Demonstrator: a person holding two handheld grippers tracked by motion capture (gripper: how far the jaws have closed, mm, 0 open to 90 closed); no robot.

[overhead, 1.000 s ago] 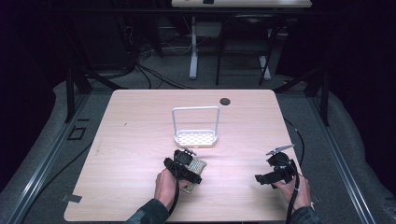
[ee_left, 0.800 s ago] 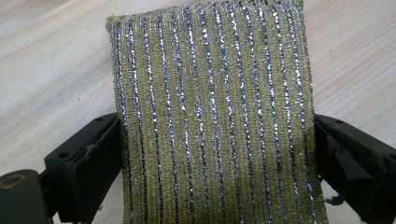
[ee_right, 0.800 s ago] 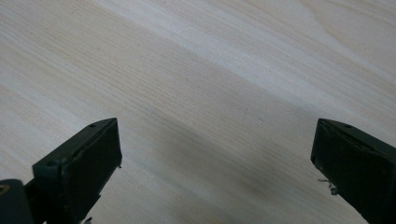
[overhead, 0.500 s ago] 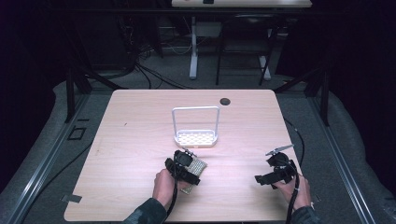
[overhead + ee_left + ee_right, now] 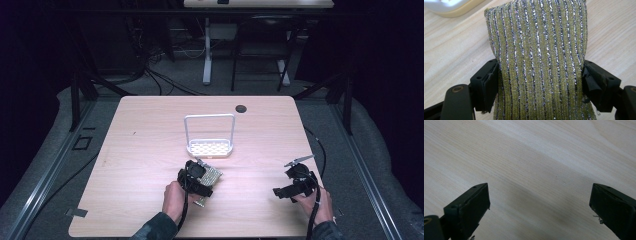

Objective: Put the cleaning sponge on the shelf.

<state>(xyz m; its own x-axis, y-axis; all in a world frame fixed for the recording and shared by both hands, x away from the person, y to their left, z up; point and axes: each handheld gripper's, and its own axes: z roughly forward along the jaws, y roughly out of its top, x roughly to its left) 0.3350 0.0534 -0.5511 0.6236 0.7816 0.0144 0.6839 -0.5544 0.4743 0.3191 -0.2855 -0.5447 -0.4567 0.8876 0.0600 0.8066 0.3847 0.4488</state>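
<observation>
Since the earlier high view, our left gripper (image 5: 540, 82) has been closing its jaws, and they now press on both sides of the one olive-green scouring sponge with silver glitter stripes (image 5: 536, 57); the hand itself has hardly shifted. That sponge lies on the pale wooden table (image 5: 140, 150), near its front edge and a little in front of the single white soap-dish rack with a perforated base and tall wire handle (image 5: 210, 148); the two are near but apart. Our right gripper (image 5: 539, 205) hovers over bare wood at the right with its jaws wide and nothing between them.

We judge the step in hand to be the grasp of the sponge, now just secured. Next, we think, comes a lift and a short carry forward to the rack, keeping the soft sponge from slipping and clearing the handle on the way in.

We count one sponge, one rack, two grippers, and one dark round hole (image 5: 241, 108) in the table's far side.
</observation>
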